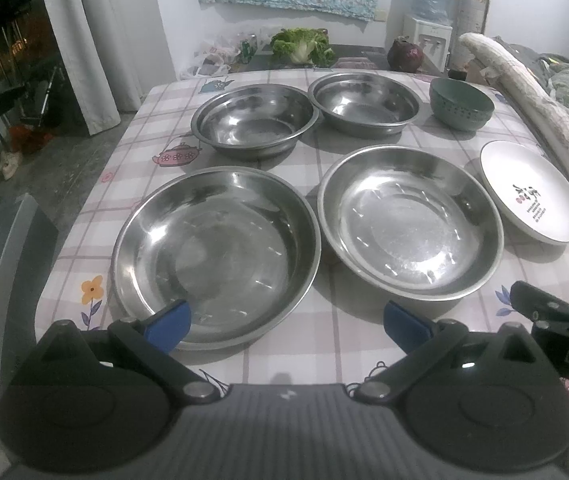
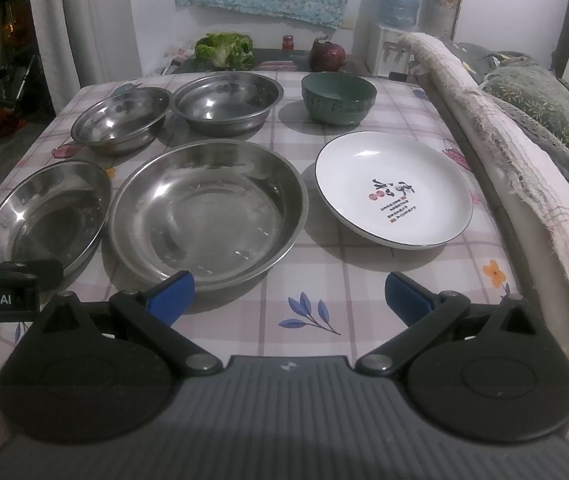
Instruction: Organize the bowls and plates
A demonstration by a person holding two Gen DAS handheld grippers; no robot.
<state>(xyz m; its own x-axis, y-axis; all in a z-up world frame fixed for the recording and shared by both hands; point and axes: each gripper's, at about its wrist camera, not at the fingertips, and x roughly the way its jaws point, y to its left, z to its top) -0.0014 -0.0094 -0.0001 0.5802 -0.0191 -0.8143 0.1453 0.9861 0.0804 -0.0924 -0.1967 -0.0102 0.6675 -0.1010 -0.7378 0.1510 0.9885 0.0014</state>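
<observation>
On the checked tablecloth point(image 1: 324, 344) lie two wide steel plates, one on the left point(image 1: 216, 256) point(image 2: 44, 216) and one on the right point(image 1: 410, 224) point(image 2: 204, 208). Behind them stand two steel bowls, one on the left point(image 1: 254, 120) point(image 2: 120, 120) and one on the right point(image 1: 364, 104) point(image 2: 226, 102). A green bowl point(image 1: 460, 104) point(image 2: 338, 98) and a white plate with writing point(image 1: 530, 192) point(image 2: 392, 188) are on the right side. My left gripper point(image 1: 288, 320) is open and empty at the near edge of the left steel plate. My right gripper point(image 2: 290, 292) is open and empty over the cloth, in front of the right steel plate and the white plate.
A cloth-covered rail point(image 2: 496, 152) and bedding point(image 2: 536, 96) run along the table's right edge. A lettuce point(image 1: 302, 46), a dark red vegetable point(image 1: 404, 54) and a water dispenser point(image 1: 428, 20) are behind the table. A curtain point(image 1: 80, 40) hangs at the left.
</observation>
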